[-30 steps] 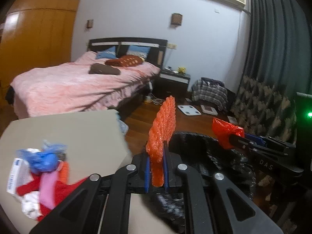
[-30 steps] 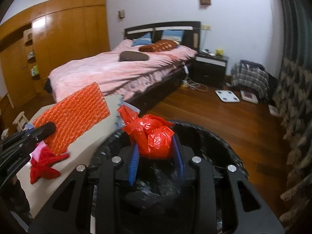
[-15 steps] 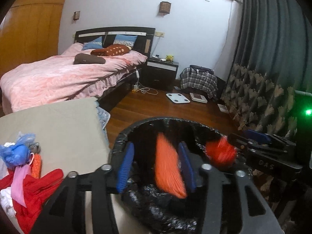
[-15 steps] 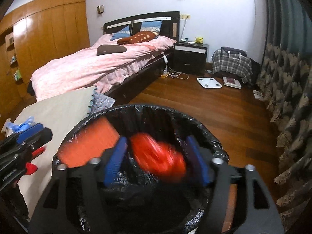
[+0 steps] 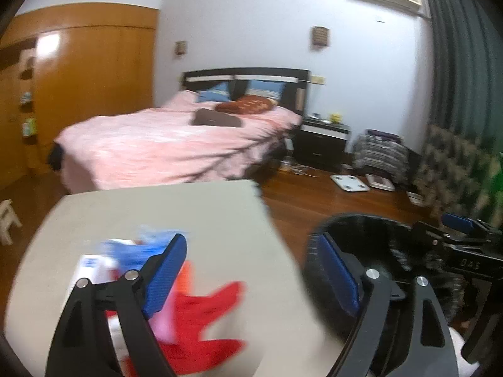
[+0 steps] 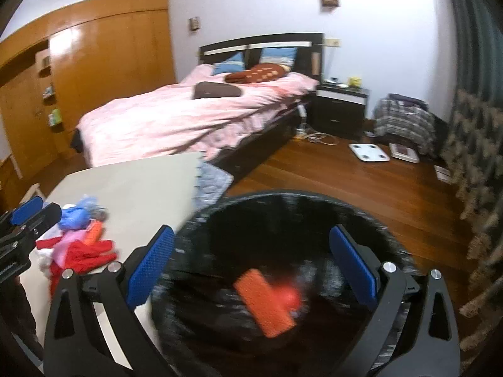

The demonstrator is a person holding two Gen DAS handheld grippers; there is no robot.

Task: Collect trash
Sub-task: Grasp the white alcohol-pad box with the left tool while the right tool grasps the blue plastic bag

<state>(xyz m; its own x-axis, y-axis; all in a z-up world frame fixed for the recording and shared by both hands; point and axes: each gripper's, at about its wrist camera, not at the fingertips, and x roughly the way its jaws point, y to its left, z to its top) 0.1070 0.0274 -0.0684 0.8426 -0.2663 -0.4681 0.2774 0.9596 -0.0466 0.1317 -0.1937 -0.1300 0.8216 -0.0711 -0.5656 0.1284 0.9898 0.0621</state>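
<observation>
Both tools empty, jaws opening. Trash pile (image 5: 176,301) sits on worktop (image 5: 157,207) dead ahead of left tool (image 5: 254,279); right tool (image 6: 251,260) over bin (image 6: 361,210).

Both jaws are opening with nothing between them: the left gripper (image 5: 251,276) spread wide, the right gripper (image 6: 251,267) wider, both tilted downward.

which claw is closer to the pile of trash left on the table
Left. The left claw, jaws opening and empty, hangs over the trash pile on the table; the right claw is off beside it, over the bin.
</observation>
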